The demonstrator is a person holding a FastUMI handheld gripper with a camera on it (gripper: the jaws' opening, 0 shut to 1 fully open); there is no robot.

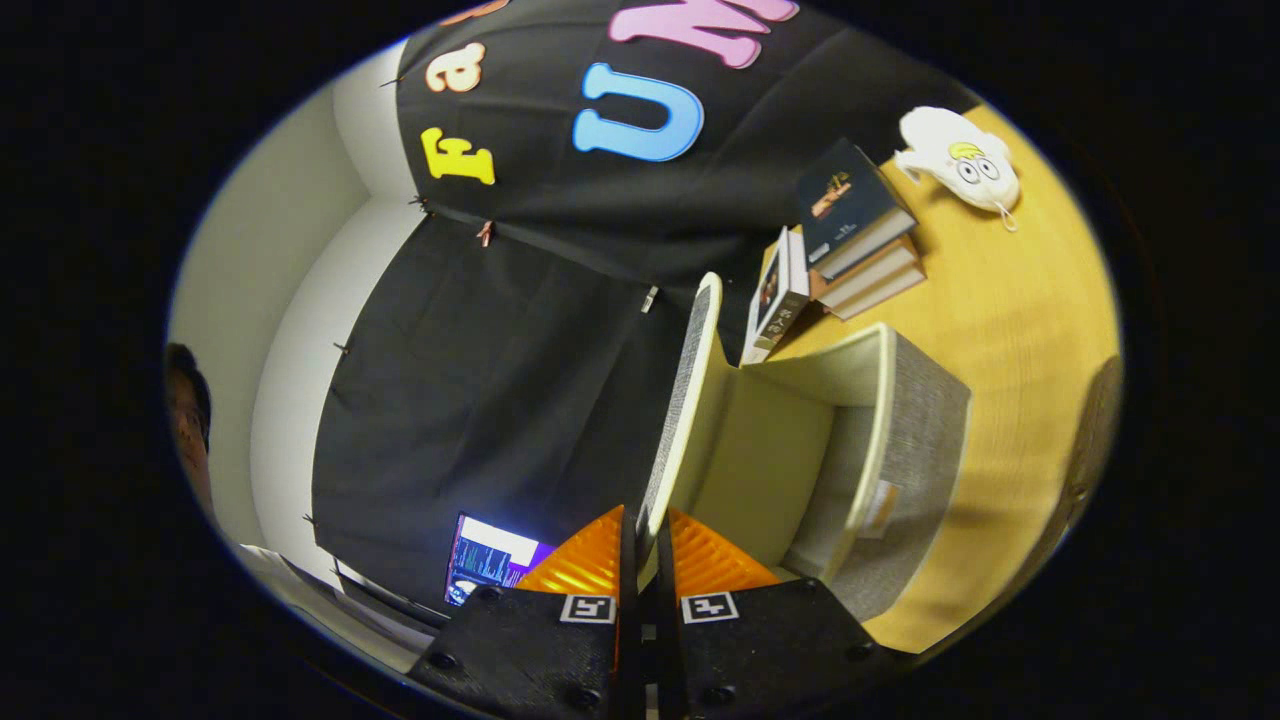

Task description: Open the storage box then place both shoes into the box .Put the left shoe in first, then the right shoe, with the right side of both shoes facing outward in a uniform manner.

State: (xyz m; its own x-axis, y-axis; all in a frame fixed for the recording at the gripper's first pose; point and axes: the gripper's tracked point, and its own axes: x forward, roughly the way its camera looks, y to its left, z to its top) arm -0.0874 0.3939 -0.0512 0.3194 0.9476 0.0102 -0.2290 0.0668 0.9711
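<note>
The view is rolled sideways. A grey fabric storage box [910, 420] with a cream rim stands on the wooden table, its cream inside showing and nothing visible in it. Its lid [690, 400] is swung up and stands edge-on, running from between my fingers away toward the black wall. My gripper [642, 540] is shut on the lid's near edge, one finger on each face. A dark rounded shape [1090, 440] lies on the table beyond the box; I cannot tell what it is.
A stack of books [860, 235] sits past the box, with one more book [778, 295] leaning by the lid's far end. A white plush toy [965, 160] lies further off on the wooden table [1010, 300]. A lit screen [490, 560] and a person [190, 430] are on the lid's other side.
</note>
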